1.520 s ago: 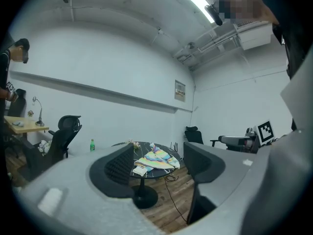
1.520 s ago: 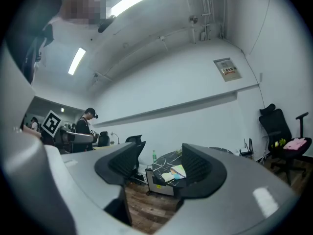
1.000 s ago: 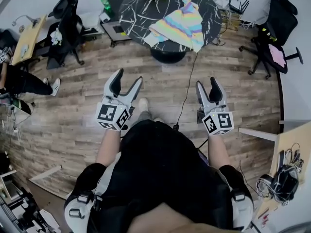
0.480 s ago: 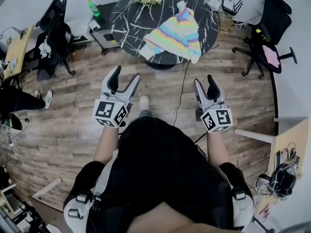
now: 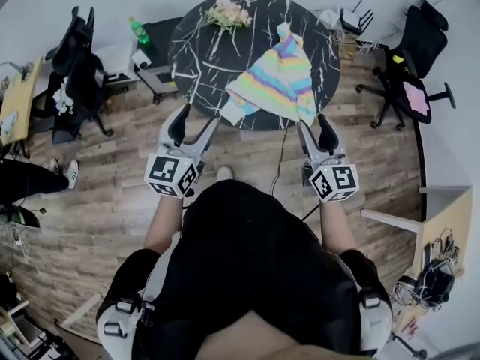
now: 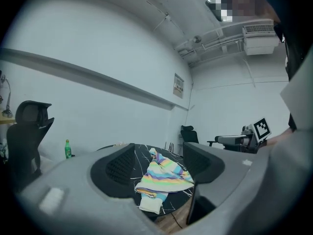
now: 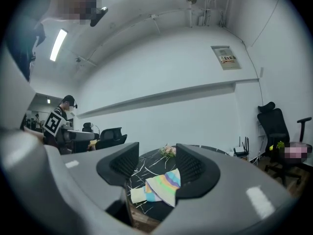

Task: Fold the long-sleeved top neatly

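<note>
Wood floor (image 5: 97, 178) under you, plank pattern, runs beneath and behind both sets of jaws.

Round black desk (image 5: 199, 58), white-veined, directly ahead of both jaws. Its near edge lies just past the jaw tips in the head view.

Black office chair (image 5: 409, 66) well off to the outer side of the right jaws, something pink on its seat.

Long-sleeved top (image 5: 274, 77), pastel rainbow stripes, lies loosely spread and unfolded on the desk's near half. It sits ahead of the jaws and closer to your right pair than your left. One pale cuff hangs toward the desk edge. Neither pair touches it.

Left gripper (image 5: 196, 118): held level, jaws wide, nothing between them. The top only shows through the gap, farther on.

Right gripper (image 5: 315, 124): held level, jaws wide but they have just been closing a little. Nothing between them, and the top is still out ahead.

Flowers (image 5: 229, 12) on the desk's far side, beyond the left jaws.

Green bottle (image 5: 135, 30) off the desk, ahead and outward of the left jaws.

Black cable (image 5: 283, 145) on the floor between the two grippers.
</note>
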The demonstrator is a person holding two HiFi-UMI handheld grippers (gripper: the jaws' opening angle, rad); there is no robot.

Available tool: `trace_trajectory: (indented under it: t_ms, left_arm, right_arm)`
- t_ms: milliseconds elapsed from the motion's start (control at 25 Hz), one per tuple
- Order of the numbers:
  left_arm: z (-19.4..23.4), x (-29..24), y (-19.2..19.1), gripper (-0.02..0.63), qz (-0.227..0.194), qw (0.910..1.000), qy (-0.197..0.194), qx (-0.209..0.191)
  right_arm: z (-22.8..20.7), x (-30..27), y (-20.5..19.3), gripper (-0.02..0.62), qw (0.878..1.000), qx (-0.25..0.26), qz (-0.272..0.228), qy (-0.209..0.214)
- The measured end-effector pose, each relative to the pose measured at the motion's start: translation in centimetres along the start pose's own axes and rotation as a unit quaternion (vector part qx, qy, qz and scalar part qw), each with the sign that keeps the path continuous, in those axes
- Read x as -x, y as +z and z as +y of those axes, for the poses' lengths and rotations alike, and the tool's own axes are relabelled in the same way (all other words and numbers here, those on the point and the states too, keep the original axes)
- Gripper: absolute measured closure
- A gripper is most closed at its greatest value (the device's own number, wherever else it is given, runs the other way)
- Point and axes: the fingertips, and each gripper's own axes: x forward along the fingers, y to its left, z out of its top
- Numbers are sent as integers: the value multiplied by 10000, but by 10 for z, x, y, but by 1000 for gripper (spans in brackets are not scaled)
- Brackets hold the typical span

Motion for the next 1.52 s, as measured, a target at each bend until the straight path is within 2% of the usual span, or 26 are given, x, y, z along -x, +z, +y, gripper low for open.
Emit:
trace_trajectory:
  t_ms: [280, 680, 1120, 1520]
  left_arm:
    - [52, -48, 5, 288, 92, 9998, -185, -24]
    - [72, -109, -7, 296, 377, 9989, -288, 57]
    - [79, -194, -4, 304, 425, 9988, 204, 132]
    - [77, -236, -28, 308, 788, 9950, 527, 305]
  right_arm:
    - [-10, -69, 1, 364, 9999, 3, 1, -162]
    - [-43, -133, -11, 380, 9995, 14, 321, -79]
    - [-137, -233, -18, 400, 9971, 29, 707, 269]
    - [-188, -297, -82, 428, 9847, -5, 1702, 361]
